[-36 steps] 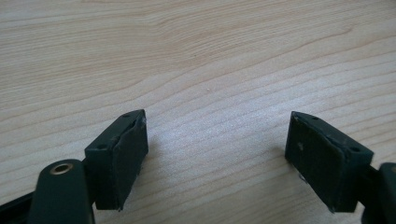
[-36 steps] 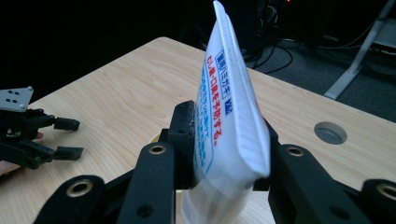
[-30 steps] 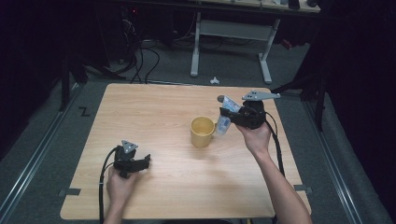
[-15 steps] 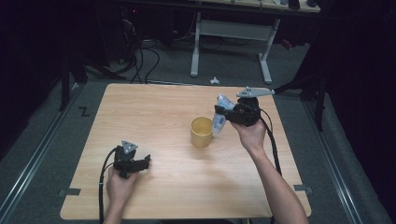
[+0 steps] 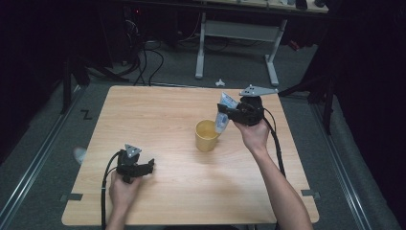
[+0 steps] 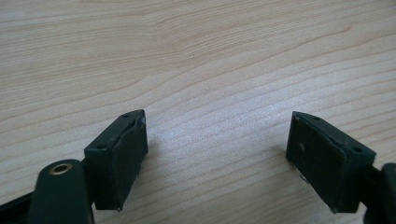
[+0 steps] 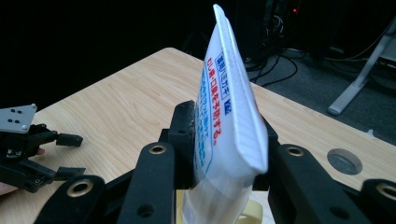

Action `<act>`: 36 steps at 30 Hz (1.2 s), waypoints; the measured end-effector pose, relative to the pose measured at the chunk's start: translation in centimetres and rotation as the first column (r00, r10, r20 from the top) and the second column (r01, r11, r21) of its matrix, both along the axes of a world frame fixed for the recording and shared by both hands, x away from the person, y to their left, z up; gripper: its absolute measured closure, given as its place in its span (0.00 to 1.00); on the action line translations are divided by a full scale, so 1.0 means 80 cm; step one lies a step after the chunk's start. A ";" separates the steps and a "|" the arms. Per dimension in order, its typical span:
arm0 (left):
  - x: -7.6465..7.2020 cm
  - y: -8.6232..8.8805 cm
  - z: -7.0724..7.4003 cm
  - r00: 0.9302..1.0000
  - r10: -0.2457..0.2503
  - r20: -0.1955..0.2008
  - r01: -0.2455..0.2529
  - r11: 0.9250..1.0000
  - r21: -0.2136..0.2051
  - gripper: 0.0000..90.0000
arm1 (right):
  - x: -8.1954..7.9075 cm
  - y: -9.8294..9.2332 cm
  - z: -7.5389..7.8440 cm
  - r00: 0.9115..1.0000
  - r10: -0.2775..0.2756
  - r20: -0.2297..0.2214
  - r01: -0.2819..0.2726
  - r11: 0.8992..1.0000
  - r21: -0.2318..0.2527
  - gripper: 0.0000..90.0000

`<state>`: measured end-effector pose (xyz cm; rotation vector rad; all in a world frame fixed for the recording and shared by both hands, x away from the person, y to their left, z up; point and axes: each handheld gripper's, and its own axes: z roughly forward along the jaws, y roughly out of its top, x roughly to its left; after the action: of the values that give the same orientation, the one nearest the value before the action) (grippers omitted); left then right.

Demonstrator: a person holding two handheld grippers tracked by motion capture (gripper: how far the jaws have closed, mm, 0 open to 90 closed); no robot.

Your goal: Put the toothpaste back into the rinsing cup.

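Note:
A yellow cup stands upright near the middle of the wooden table. My right gripper hovers just right of the cup, shut on a white tube with blue and red print. The tube tilts, its lower end over the cup's rim. In the right gripper view the tube stands clamped between the black jaws of the right gripper, with the cup's rim below. My left gripper rests on the table at the front left, open with bare wood between its pads.
A metal desk frame and floor cables lie beyond the table's far edge. A small white object sits on the floor behind the table. A round grommet hole marks the tabletop. My left gripper appears far left.
The right hand has shifted slightly left and away, bringing the tube's lower end closer over the cup. The left gripper has stayed put.

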<state>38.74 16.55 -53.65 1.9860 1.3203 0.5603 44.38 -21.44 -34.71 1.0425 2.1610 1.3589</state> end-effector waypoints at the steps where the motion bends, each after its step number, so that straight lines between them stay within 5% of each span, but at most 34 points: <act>1: 0.000 0.000 0.000 1.000 0.000 0.000 0.000 1.000 0.000 0.23 | 0.001 0.001 0.000 1.000 0.003 0.002 -0.003 1.000 -0.002 0.78; 36: 0.000 0.000 0.000 1.000 0.001 -0.001 -0.001 1.000 -0.002 0.24 | 0.028 0.039 -0.032 1.000 0.024 -0.004 -0.024 0.999 -0.041 0.78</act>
<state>38.76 16.57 -53.65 1.9838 1.3224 0.5585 46.61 -18.31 -37.30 1.0074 2.2009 1.3188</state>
